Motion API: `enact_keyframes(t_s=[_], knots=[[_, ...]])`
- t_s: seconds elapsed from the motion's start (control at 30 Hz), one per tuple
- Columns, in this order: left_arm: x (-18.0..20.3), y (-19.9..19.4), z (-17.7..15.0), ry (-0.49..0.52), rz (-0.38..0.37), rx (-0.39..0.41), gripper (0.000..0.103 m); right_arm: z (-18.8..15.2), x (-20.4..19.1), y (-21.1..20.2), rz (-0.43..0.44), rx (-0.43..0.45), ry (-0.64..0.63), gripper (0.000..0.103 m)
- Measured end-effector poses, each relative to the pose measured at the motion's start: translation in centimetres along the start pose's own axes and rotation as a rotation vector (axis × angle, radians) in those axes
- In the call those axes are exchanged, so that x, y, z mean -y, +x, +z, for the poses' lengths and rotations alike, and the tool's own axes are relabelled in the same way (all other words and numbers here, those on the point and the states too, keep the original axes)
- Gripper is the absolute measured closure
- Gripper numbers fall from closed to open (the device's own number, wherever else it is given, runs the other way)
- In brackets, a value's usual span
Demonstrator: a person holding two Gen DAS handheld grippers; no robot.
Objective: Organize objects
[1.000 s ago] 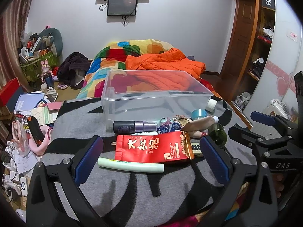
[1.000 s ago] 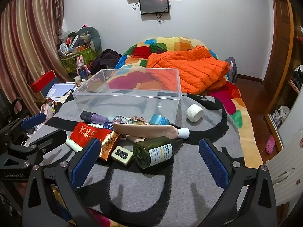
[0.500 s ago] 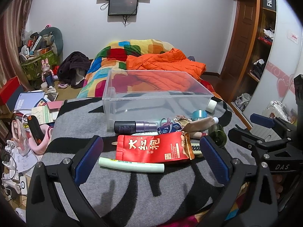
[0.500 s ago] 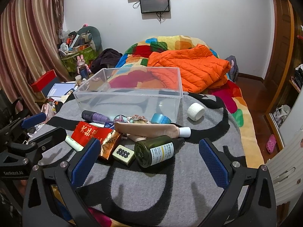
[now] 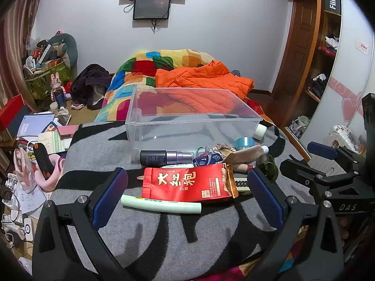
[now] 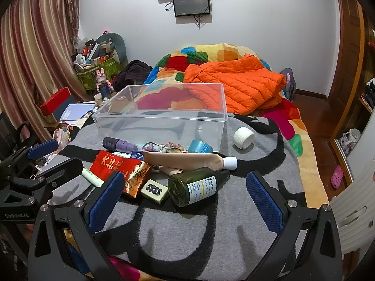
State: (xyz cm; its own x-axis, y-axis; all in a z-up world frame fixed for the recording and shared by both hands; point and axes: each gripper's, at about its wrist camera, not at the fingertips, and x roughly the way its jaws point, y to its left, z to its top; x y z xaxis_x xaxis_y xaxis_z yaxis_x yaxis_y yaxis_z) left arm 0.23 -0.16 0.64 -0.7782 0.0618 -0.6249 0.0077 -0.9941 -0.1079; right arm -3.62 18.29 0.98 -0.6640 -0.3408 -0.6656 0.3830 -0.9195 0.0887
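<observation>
Clutter sits before the empty clear bin (image 5: 194, 117); both wide-open, empty claws should grab 1 item squarely: left claw (image 5: 187, 196), right claw (image 6: 185, 199).

The right hand-held gripper (image 6: 185, 201) hangs wide open and holds nothing, its blue pads (image 6: 262, 203) spread over a grey and black blanket (image 6: 211, 238). A clear plastic bin (image 6: 161, 121) stands on that blanket. Just in front of the bin lie a purple spray bottle (image 6: 119, 144), a teal tape roll (image 6: 200, 146) and a beige tube (image 6: 185, 160) with a white cap. Nearer than the tube, a dark green bottle (image 6: 194, 186) lies on its side, with a mahjong tile (image 6: 154, 190) just beside it and a red foil pouch (image 6: 117, 167) further left. To the right of the bin sits a white roll (image 6: 243, 138). Behind the bin an orange jacket (image 6: 236, 84) lies on the bed. The left hand-held gripper (image 6: 49, 157) shows at the left edge.
</observation>
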Motion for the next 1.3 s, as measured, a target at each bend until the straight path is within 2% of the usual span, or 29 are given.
enact_keyframes(t_s=[0.97,1.13,1.3], knots=[[0.0,0.0,-0.1,-0.012,-0.007,-0.016,0.0,0.0,-0.2,0.0,0.015,-0.005,0.005,0.0],[-1.2,0.9,-0.9,-0.034,0.017,-0.049,0.0,-0.5,0.3,0.7,0.013,-0.027,0.016,0.0],[-3.6,2.6,-2.6,-0.095,0.038,-0.139,0.0,-1.3,1.7,2.0,-0.01,-0.07,0.036,0.0]])
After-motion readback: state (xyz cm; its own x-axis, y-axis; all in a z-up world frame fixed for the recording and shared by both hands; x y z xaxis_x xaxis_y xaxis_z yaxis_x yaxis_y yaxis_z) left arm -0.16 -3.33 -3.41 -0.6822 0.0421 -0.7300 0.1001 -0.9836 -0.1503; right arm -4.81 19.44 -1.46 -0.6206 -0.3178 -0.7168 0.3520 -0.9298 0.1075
